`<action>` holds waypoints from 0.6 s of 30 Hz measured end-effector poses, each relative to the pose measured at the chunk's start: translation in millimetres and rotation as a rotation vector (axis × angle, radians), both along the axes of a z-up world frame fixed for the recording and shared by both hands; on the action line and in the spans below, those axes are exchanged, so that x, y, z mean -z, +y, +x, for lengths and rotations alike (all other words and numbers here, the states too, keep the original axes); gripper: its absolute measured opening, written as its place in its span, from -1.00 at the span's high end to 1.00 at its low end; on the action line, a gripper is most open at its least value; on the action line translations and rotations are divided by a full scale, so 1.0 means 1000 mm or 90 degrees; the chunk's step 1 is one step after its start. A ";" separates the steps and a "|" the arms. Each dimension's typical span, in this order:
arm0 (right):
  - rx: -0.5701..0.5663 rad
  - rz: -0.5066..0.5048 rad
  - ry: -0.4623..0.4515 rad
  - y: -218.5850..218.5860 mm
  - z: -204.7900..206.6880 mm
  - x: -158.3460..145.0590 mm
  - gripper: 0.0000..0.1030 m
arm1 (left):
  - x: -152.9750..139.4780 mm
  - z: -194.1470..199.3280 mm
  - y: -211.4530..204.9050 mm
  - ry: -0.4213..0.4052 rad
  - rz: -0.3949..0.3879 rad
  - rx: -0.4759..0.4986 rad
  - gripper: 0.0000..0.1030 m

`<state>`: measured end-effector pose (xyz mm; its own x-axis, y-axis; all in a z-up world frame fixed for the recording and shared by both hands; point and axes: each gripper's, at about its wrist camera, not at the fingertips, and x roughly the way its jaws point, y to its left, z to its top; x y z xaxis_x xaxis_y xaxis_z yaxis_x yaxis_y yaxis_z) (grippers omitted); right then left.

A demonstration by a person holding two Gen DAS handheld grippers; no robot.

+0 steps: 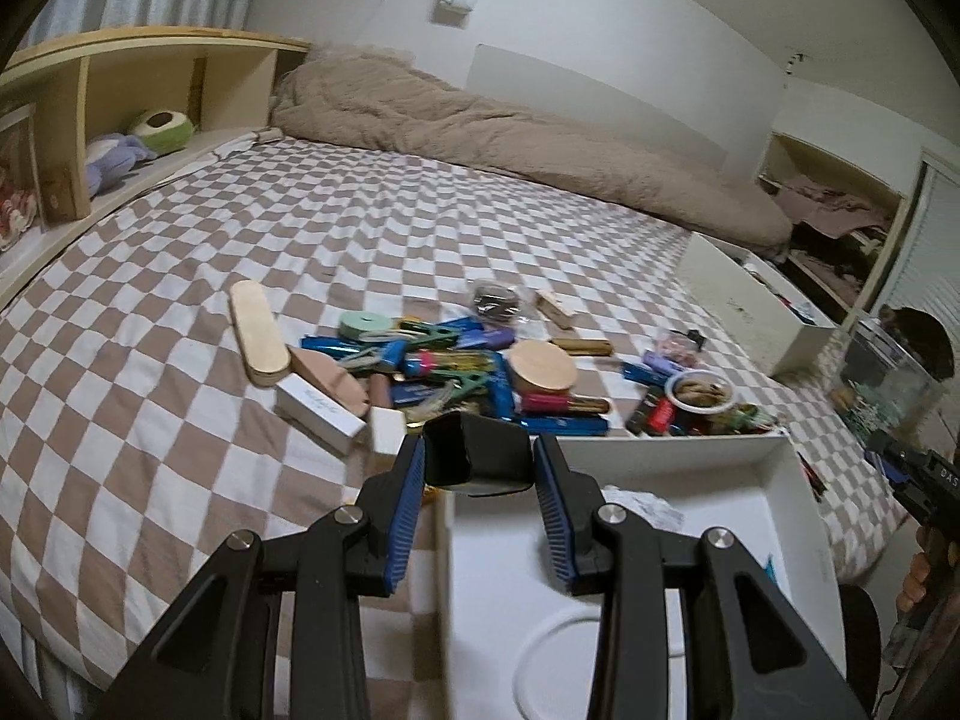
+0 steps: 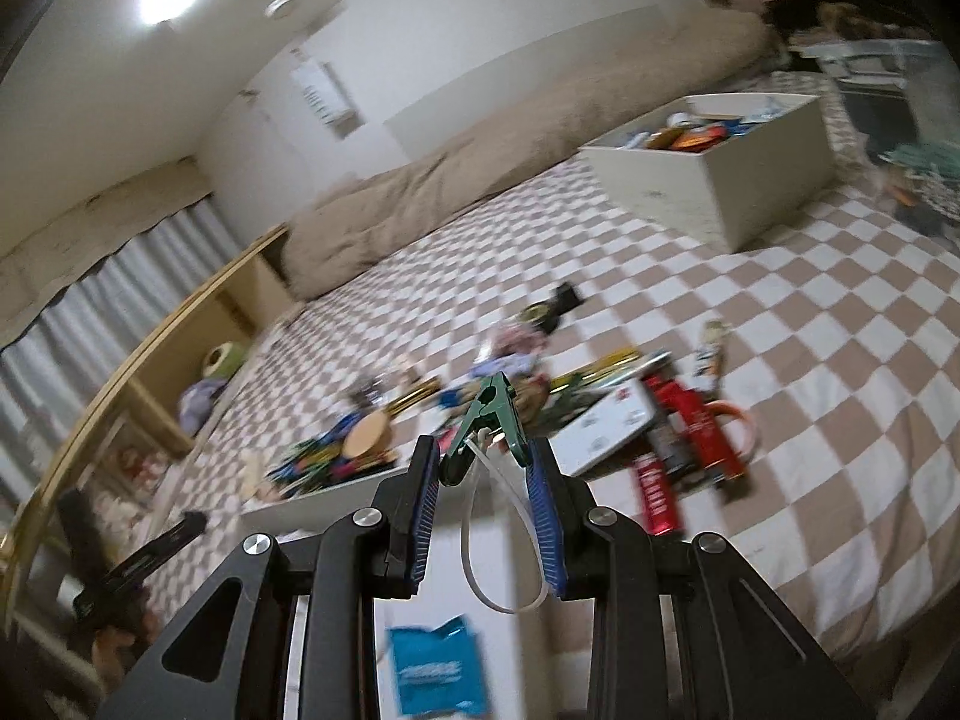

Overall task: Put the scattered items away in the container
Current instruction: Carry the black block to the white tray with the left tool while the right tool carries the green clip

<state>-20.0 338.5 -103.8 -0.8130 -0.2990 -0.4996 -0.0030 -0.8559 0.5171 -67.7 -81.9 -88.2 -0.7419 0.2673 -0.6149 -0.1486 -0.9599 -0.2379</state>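
Observation:
My left gripper (image 1: 479, 462) is shut on a black boxy object (image 1: 477, 455) and holds it over the near-left rim of the white container (image 1: 798, 516). The container holds crumpled paper (image 1: 645, 507) and a white ring (image 1: 552, 660). My right gripper (image 2: 483, 456) is shut on a green clothes peg (image 2: 489, 420) with a white loop hanging from it, above the same container (image 2: 312, 501), where a blue packet (image 2: 438, 669) lies. Scattered items (image 1: 456, 366) lie in a heap on the checkered bed beyond the container, shown also in the right wrist view (image 2: 540, 408).
A second white box (image 2: 714, 162) full of items stands at the far right of the bed. A beige duvet (image 1: 510, 132) lies along the wall. A wooden shelf (image 1: 120, 114) with soft toys is on the left. A fish tank (image 1: 888, 384) stands at the right.

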 end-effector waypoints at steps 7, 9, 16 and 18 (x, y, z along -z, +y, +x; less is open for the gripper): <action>-0.095 0.015 -0.032 -0.057 0.001 0.009 0.41 | 0.003 0.019 0.023 -0.008 -0.002 0.048 0.29; -0.126 0.016 -0.046 -0.074 -0.002 0.015 0.41 | 0.007 0.024 0.032 -0.014 -0.009 0.064 0.29; -0.190 0.013 -0.103 -0.113 -0.007 0.036 0.41 | 0.026 0.036 0.049 -0.045 -0.030 0.097 0.29; -0.203 0.014 -0.116 -0.121 -0.008 0.042 0.41 | 0.031 0.039 0.052 -0.052 -0.034 0.104 0.29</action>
<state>-28.1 217.5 -145.4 -0.5775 -0.5106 -0.6369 0.1759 -0.8397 0.5137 -29.1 -29.9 -118.8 -0.6379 0.3462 -0.6879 -0.2862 -0.9359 -0.2055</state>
